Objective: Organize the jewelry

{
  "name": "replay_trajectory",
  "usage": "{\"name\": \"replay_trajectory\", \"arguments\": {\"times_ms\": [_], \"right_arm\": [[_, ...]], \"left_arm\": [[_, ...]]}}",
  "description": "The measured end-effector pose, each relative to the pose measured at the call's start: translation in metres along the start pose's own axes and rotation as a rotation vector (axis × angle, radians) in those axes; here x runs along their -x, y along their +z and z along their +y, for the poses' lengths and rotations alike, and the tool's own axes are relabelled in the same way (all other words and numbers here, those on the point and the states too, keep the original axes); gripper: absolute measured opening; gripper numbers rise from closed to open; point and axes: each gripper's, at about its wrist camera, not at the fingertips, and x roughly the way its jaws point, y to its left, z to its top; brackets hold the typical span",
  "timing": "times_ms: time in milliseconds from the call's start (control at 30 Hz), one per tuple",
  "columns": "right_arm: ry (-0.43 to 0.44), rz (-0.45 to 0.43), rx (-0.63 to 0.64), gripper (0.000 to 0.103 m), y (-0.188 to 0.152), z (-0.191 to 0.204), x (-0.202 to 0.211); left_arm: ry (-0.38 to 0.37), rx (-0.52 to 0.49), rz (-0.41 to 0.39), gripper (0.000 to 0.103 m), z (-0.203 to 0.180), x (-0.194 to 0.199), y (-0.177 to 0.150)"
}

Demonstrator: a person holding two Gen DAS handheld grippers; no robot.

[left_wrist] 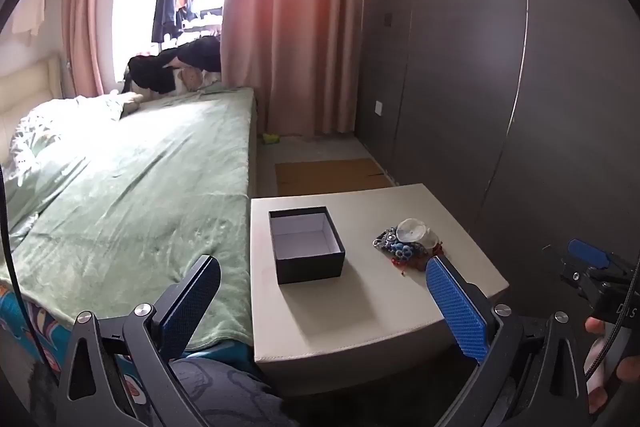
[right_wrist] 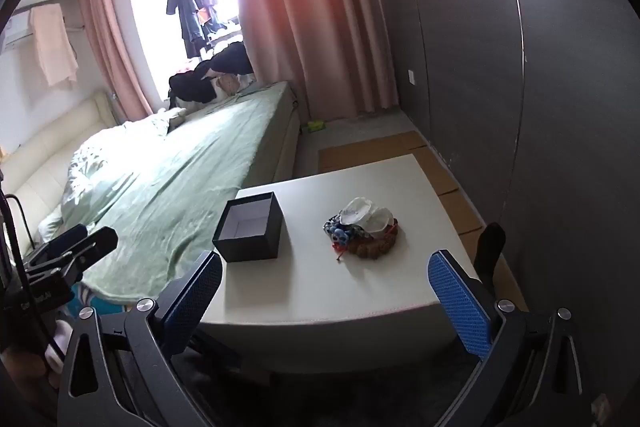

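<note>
Two grippers are hovering short of the low white table (left_wrist: 400, 311), and I am holding both of them with the jaws spread wide and nothing between the blue pads. I am keeping my left gripper (left_wrist: 324, 299) lined up on the near edge of the table, its fingertips framing the black box (left_wrist: 307, 245) and the jewelry pile (left_wrist: 408, 245). I am pointing my right gripper (right_wrist: 326, 293) at the same table from further right (it is peeking into the left camera's far right edge, with my fingers showing beneath it).

The box is sitting open-topped on the left part of the table, its pale inside bare. The jewelry pile is lying well apart from it toward the right: blue beads, a silvery piece, something white and shell-like on top, red cord and brownish beads at the base. From the right wrist, the box (right_wrist: 250, 227) and the pile (right_wrist: 364, 227) are both resting flat on the tabletop, neither touching the other nor either gripper.

A bed with a green blanket (left_wrist: 140, 171) is running alongside the table's left edge.
</note>
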Motion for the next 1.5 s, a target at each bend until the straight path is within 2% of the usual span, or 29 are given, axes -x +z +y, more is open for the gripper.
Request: {"name": "replay_trajectory", "arguments": {"times_ms": [100,533,1500], "right_arm": [[-0.004,-0.003,0.007,0.103,0.000,0.001,0.000],[-0.008,0.008,0.011,0.103,0.003,-0.003,0.000],[-0.015,-0.017,0.030,0.103,0.003,0.005,0.003]], "left_arm": [[-0.011,0.014,-0.025,0.102,0.003,0.007,-0.004],[-0.005,0.054,0.003,0.102,0.012,0.009,-0.007],[0.003,0.049,-0.016,0.103,0.008,0.021,0.000]]}}
